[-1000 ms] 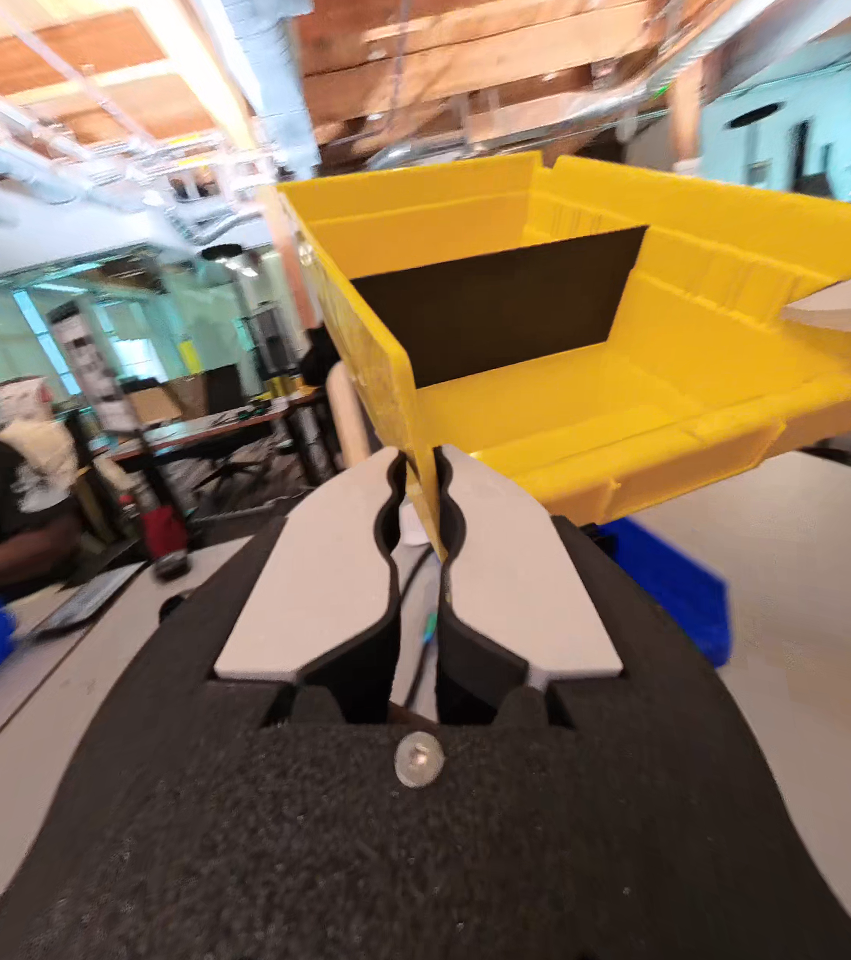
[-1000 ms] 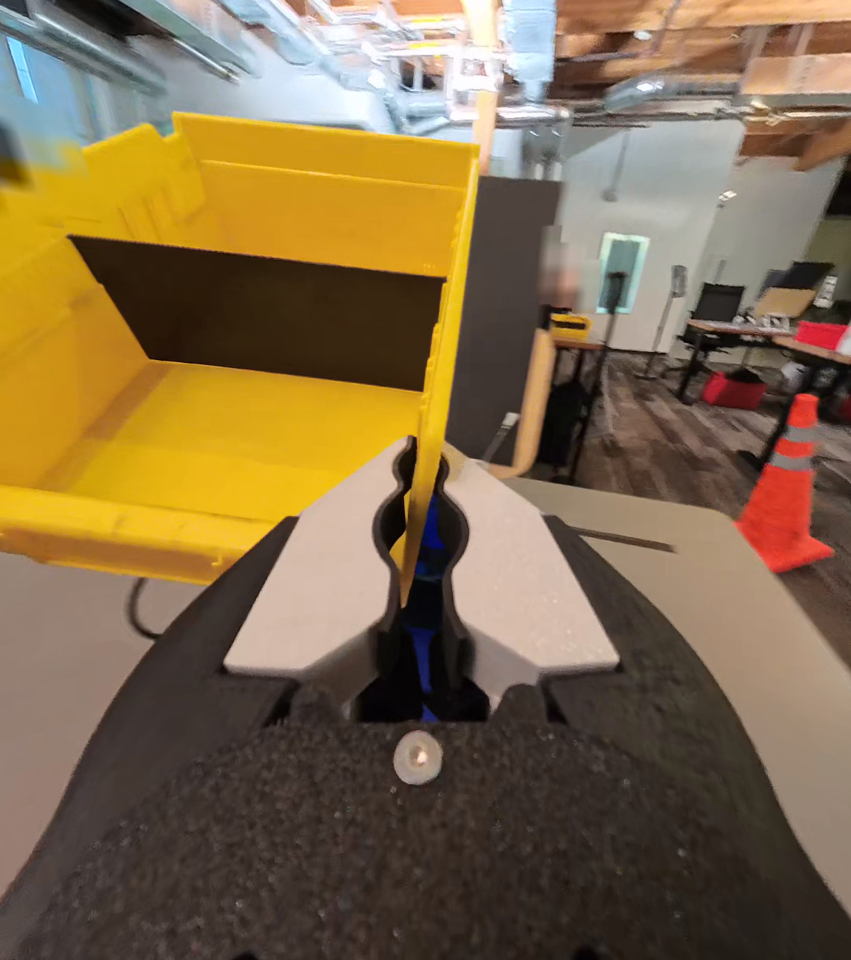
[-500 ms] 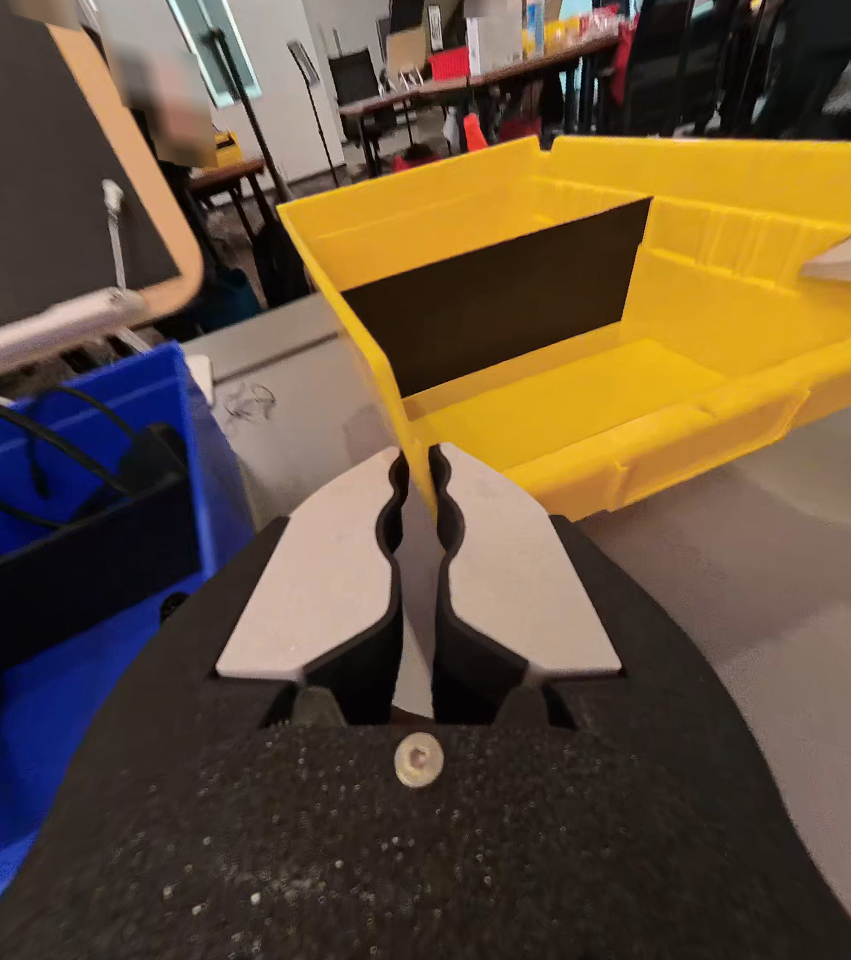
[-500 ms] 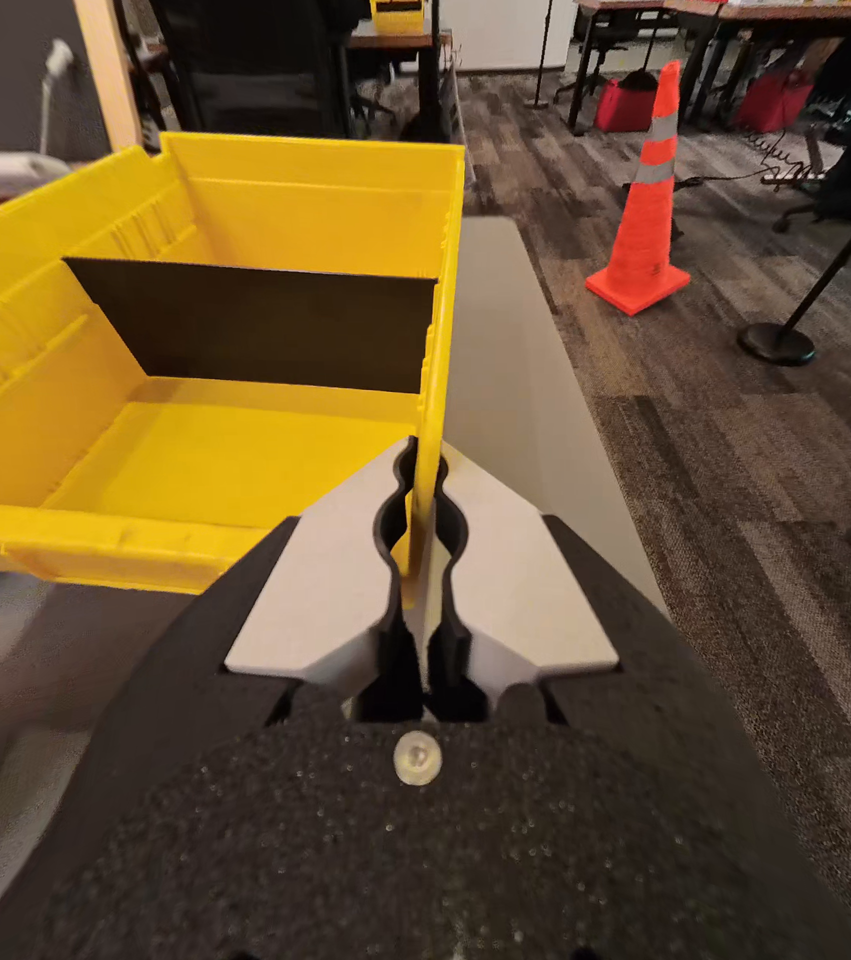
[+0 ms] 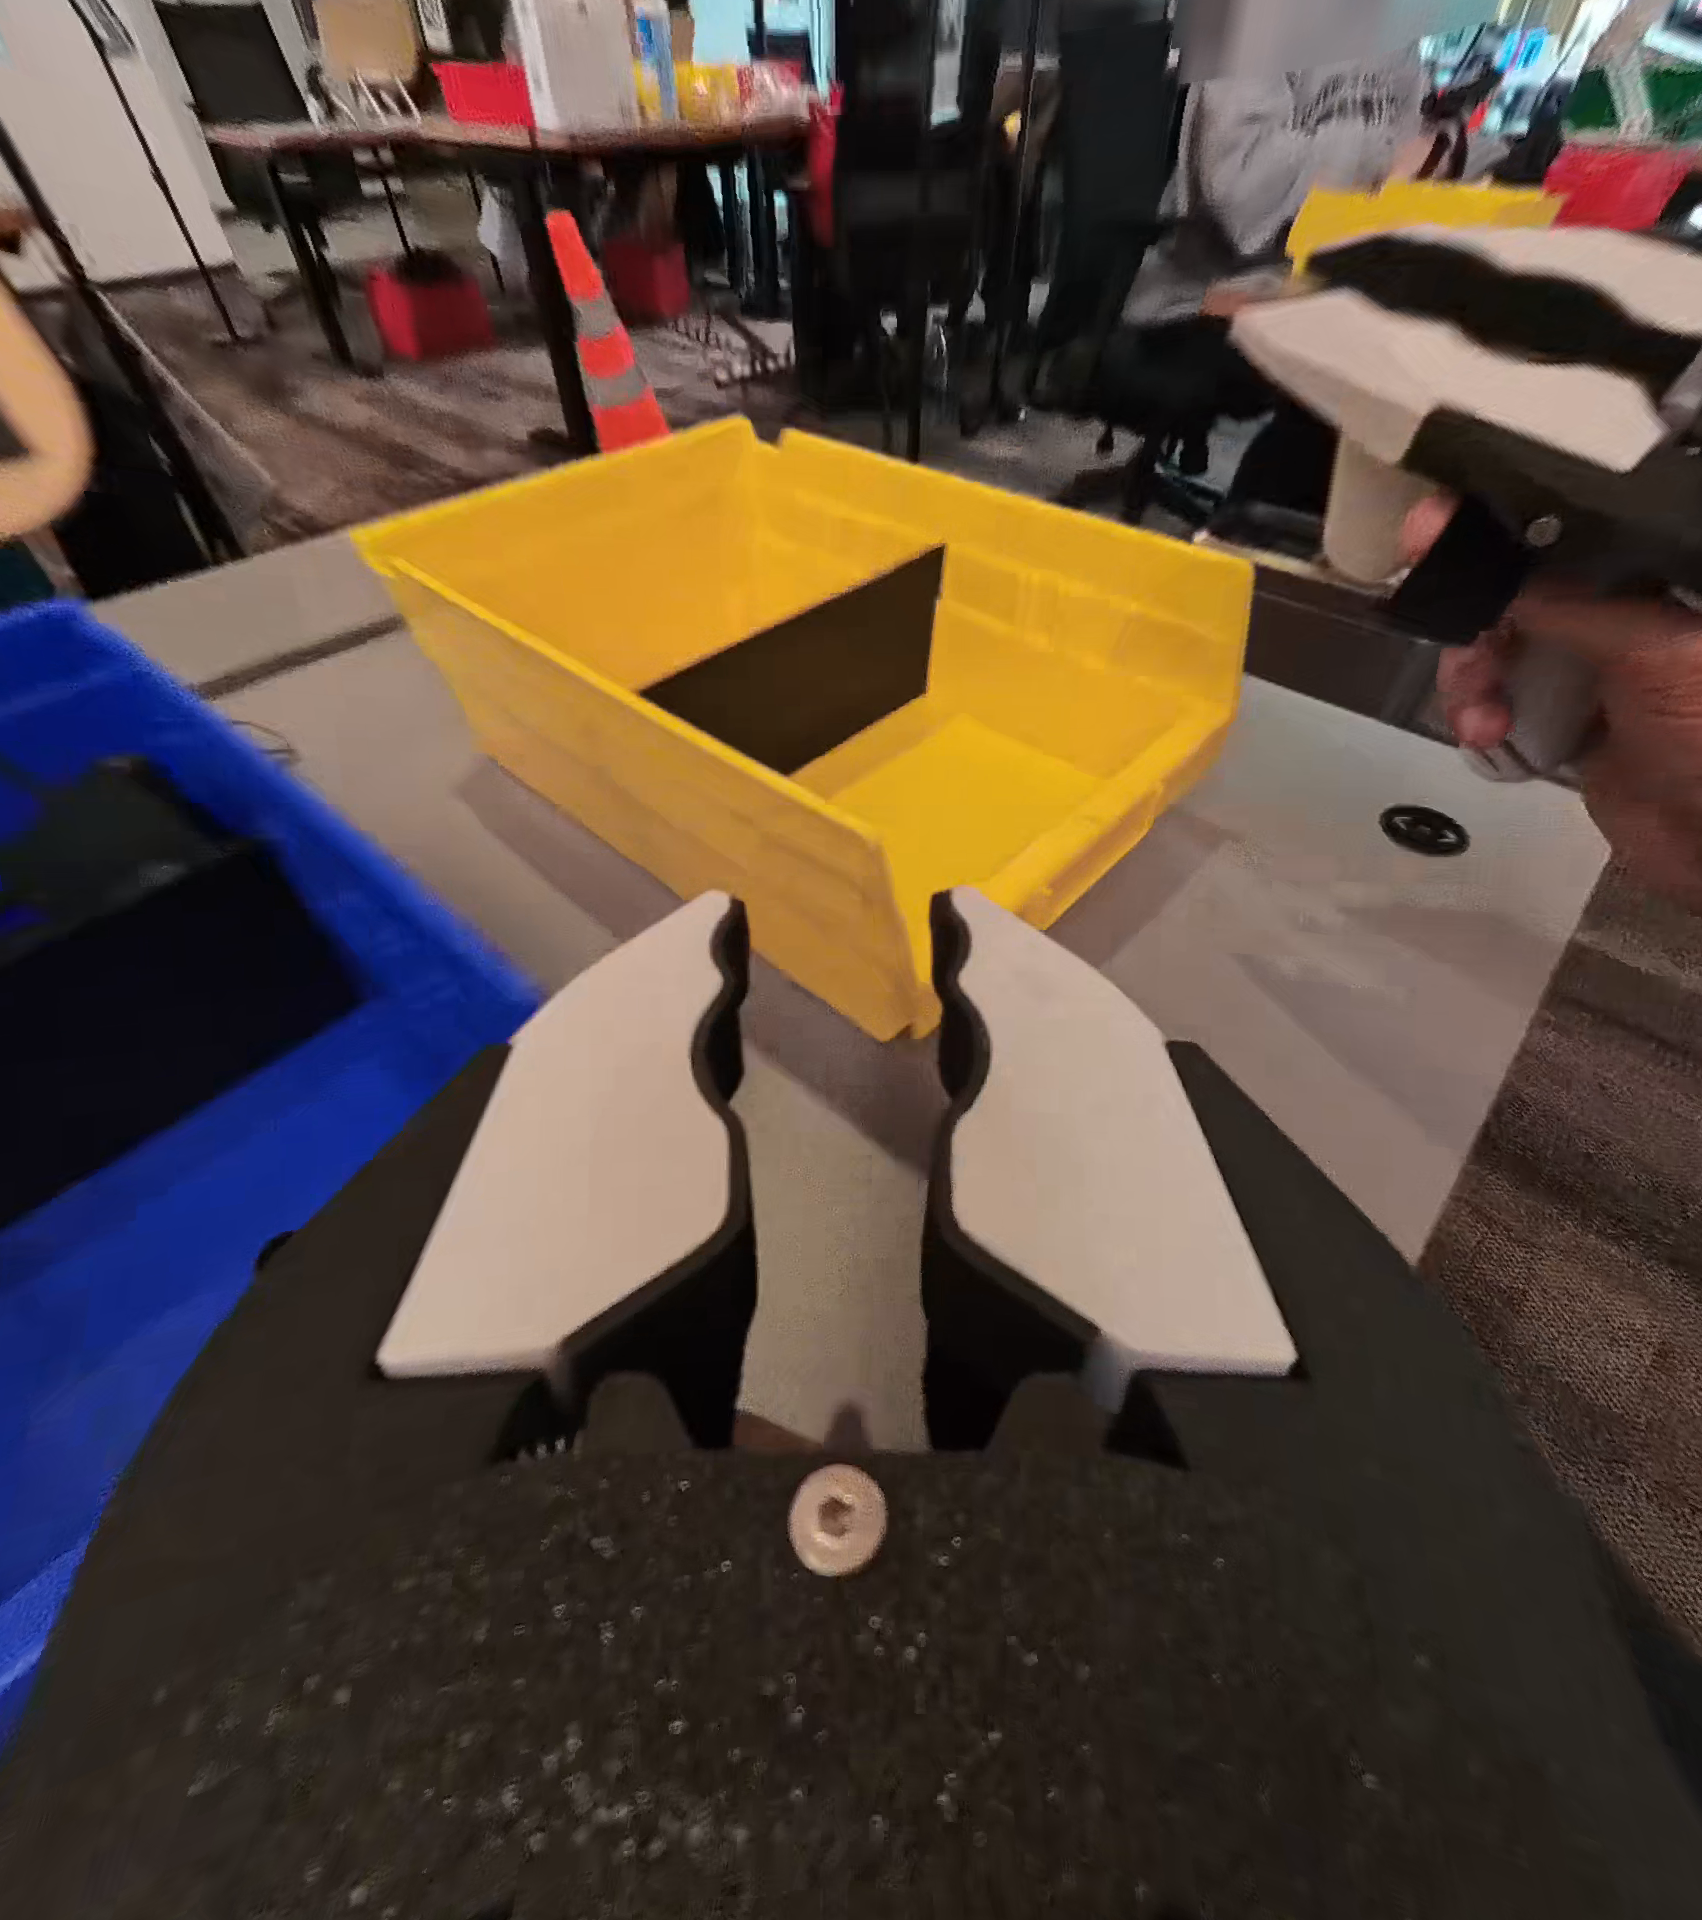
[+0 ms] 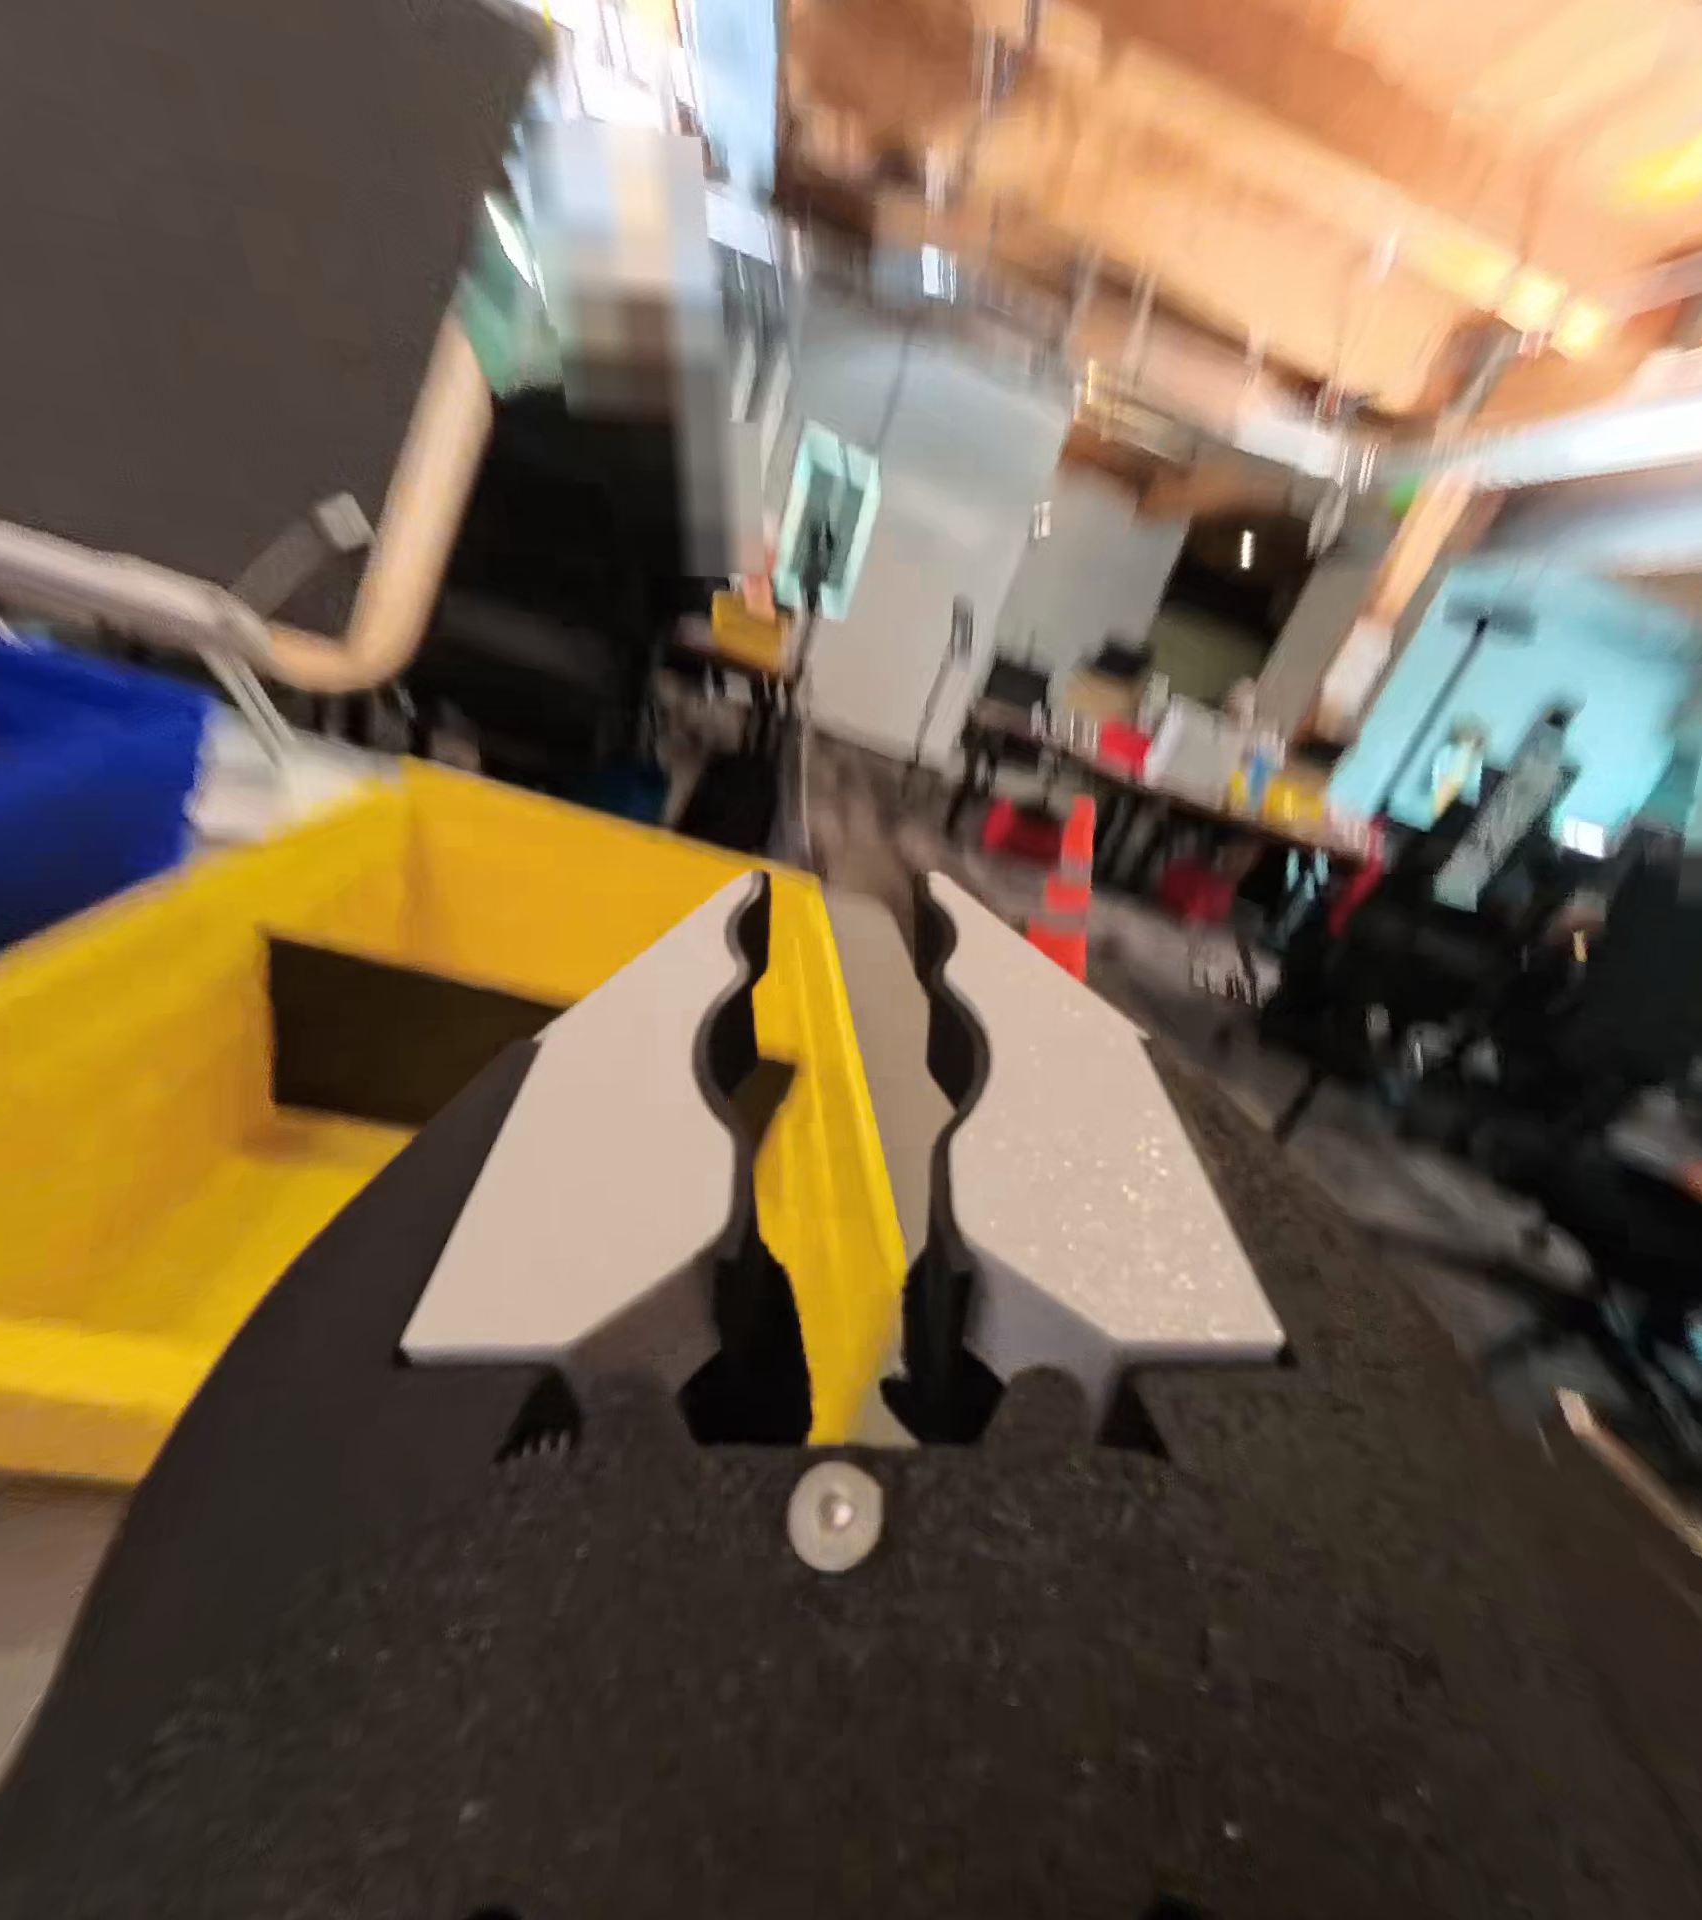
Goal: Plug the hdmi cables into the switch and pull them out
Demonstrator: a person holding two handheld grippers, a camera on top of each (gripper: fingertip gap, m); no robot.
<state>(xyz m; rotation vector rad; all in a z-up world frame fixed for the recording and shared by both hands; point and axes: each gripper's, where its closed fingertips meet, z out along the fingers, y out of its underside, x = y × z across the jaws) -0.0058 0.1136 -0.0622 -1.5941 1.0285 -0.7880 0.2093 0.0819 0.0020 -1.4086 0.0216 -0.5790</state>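
Note:
A yellow bin (image 5: 701, 821) with a black divider (image 5: 826, 665) rests on the grey table (image 5: 1294, 935). My left gripper (image 5: 839, 914) is open and empty, and the bin's near corner stands just beyond its tips without touching the pads. My right gripper (image 6: 842, 883) is open and empty, raised above the bin's right wall (image 6: 826, 1143). It also shows in the left wrist view (image 5: 1278, 296), held by a hand up and to the right of the bin. No HDMI plug or switch shows plainly.
A blue bin (image 5: 203, 790) with a black insert and thin black cables stands to the left of the yellow one and also shows in the right wrist view (image 6: 26, 790). A round cable hole (image 5: 1423, 831) sits near the table's right edge. An orange cone (image 5: 608, 343) stands on the floor behind. The tips of one gripper are about 20 cm away from the tips of the other.
Both grippers were shut on the yellow bin's side walls and carried it down onto the table. Both have opened and let go, and the right one has lifted away.

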